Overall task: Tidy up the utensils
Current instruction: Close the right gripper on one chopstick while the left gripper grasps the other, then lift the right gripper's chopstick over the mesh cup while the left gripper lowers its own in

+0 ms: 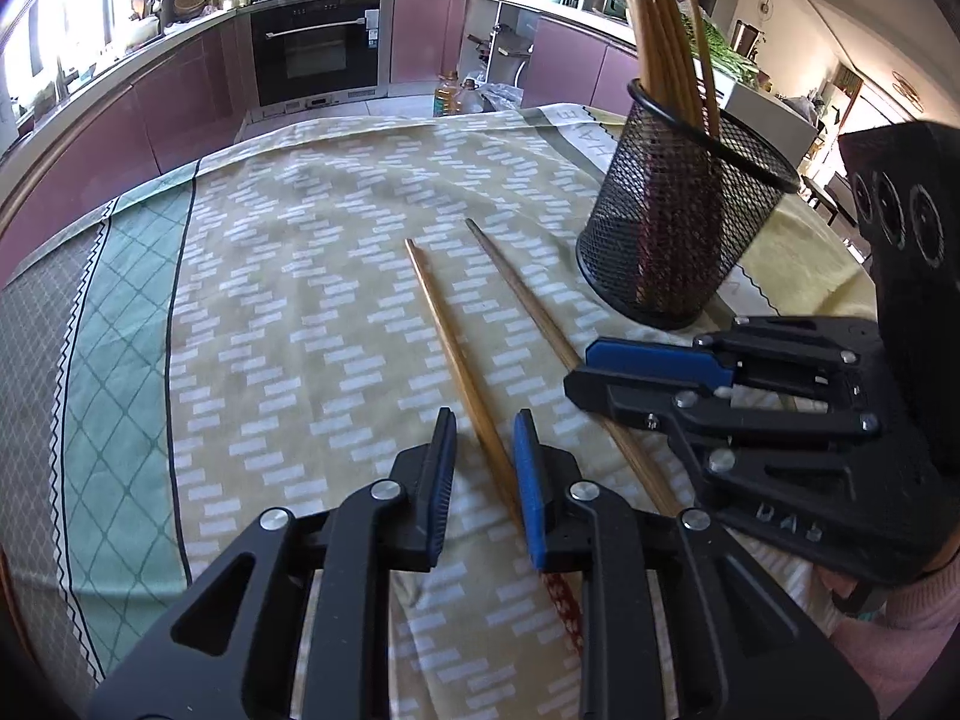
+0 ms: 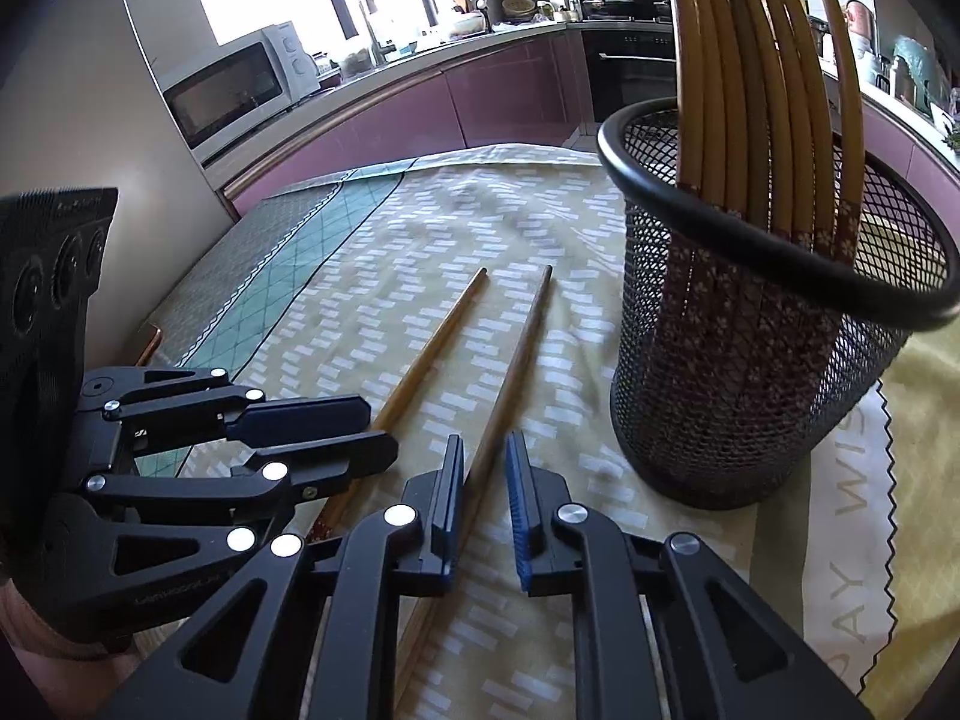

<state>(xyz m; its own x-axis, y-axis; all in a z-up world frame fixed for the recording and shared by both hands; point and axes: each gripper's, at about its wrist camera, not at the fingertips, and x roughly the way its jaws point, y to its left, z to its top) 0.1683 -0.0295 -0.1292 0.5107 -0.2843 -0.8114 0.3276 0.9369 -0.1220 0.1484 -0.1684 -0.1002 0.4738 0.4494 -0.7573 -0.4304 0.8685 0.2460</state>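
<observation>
Two chopsticks on the cloth: my left gripper (image 1: 483, 450) straddles one chopstick (image 1: 456, 360), my right gripper (image 2: 485, 474) the other chopstick (image 2: 516, 360), pads not touching. Mesh holder (image 2: 750, 360) at two o'clock. Cloth (image 2: 852, 480) reads "WIS".

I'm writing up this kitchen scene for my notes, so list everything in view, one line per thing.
Loose chopsticks: two, wooden brown, flat on the tablecloth side by side, one between the left gripper's fingers, the other between the right gripper's.
Mesh holder: one, black wire, upright on the cloth, nearer the right gripper.
Chopsticks in holder: a bundle, count unclear, yellow-brown, standing up.
Tablecloth: one, pale yellow with white dashes and a green border, covering the table.
Oven: one, black, built into purple cabinets behind.
Microwave: one, white, near the window.
Oil bottles: two, yellowish, on the floor beyond the table.
Left gripper: black, blue pads, narrow gap.
Right gripper: same, narrow gap.
</observation>
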